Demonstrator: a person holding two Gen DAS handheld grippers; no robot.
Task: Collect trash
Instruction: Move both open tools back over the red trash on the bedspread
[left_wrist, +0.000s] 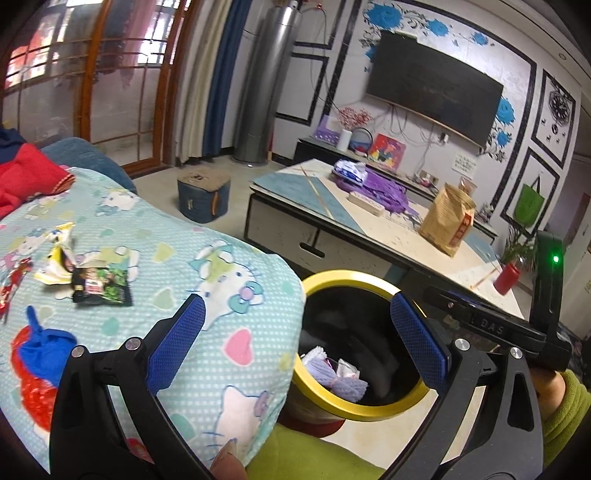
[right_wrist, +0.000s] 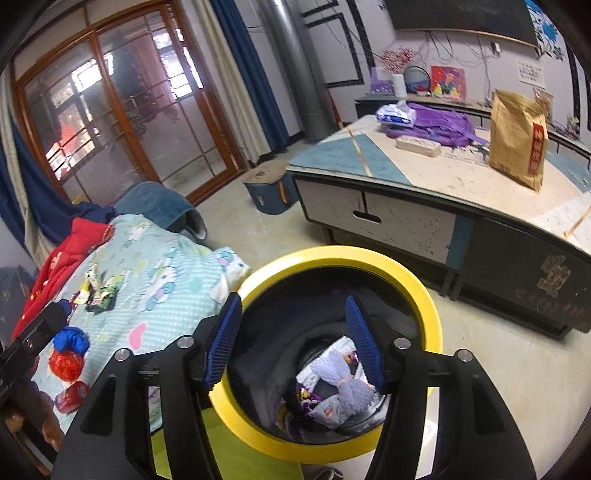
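Note:
A black bin with a yellow rim (left_wrist: 347, 406) (right_wrist: 406, 273) stands on the floor beside the bed; foam netting (right_wrist: 351, 391) and wrappers lie inside. My right gripper (right_wrist: 295, 339) is open and empty right above the bin mouth. My left gripper (left_wrist: 295, 343) is open and empty, spanning the quilt edge and the bin. On the cartoon-print quilt (left_wrist: 207, 266) lie snack wrappers (left_wrist: 101, 286) (right_wrist: 99, 295), a yellow-white wrapper (left_wrist: 57, 258), and blue and red crumpled bags (left_wrist: 44, 343) (right_wrist: 70, 350).
A low coffee table (right_wrist: 461, 177) with a brown paper bag (left_wrist: 448, 221), purple cloth and a box stands to the right. A small stool (left_wrist: 203, 195) sits on the floor. Red clothes (left_wrist: 26, 177) lie at the bed's far end. The right gripper's body (left_wrist: 498, 321) crosses the left view.

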